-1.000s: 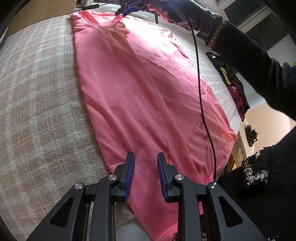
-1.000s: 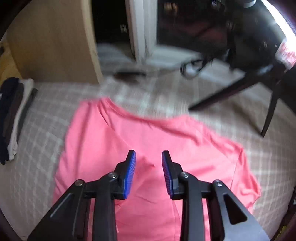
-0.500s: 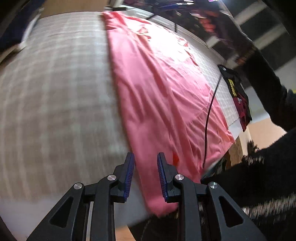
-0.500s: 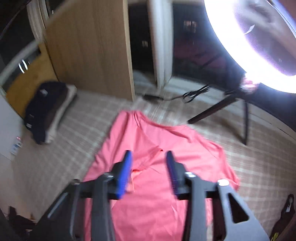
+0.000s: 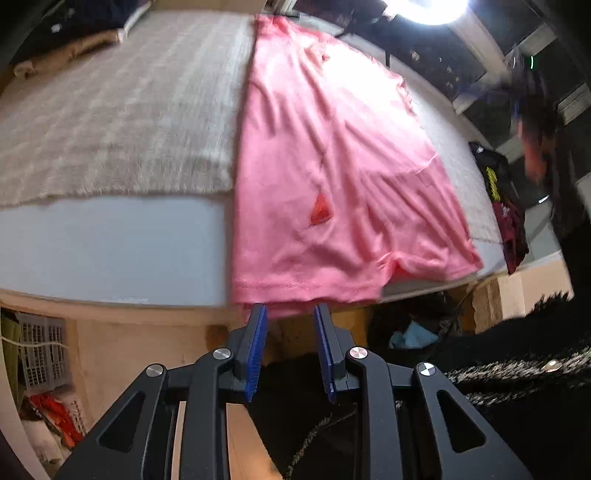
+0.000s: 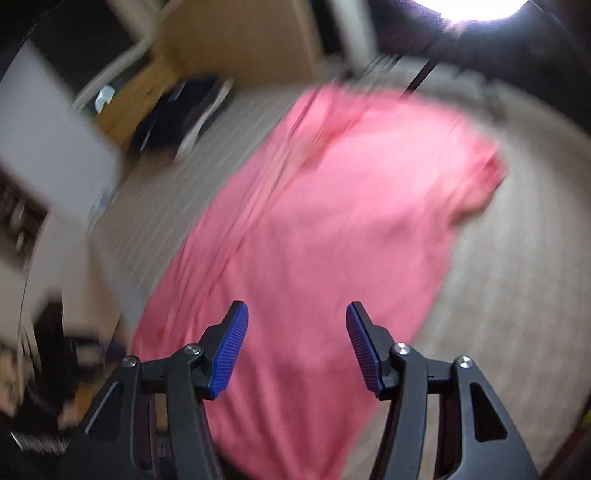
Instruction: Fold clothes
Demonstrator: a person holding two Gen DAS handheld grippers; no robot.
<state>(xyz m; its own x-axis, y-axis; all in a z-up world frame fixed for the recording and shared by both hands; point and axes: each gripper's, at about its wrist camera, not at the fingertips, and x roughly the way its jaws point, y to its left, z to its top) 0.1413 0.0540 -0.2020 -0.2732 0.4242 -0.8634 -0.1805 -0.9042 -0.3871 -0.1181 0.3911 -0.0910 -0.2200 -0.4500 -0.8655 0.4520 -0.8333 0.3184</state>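
Observation:
A pink T-shirt [image 5: 332,166] lies spread flat on the checked blanket [image 5: 129,110] of a bed, its hem hanging a little over the near edge. My left gripper [image 5: 290,310] hovers off the bed's edge just below that hem, its blue pads a narrow gap apart with nothing between them. In the blurred right wrist view, my right gripper [image 6: 297,314] hangs above the lower half of the T-shirt [image 6: 332,229]. Its jaws are opening, and no cloth is between them.
Dark and red garments [image 5: 498,192] lie at the bed's right edge. A folded stack [image 5: 74,40] sits at the far left corner, also seen as a dark pile [image 6: 177,118]. A ring light [image 5: 428,7] glares behind. A plastic basket [image 5: 44,350] stands under the bed. A person's dark sleeve [image 5: 517,350] is at right.
My left gripper drew back from over the shirt to past the bed's near edge. My right gripper pulled away from the collar end toward the shirt's lower half, and its jaws widened.

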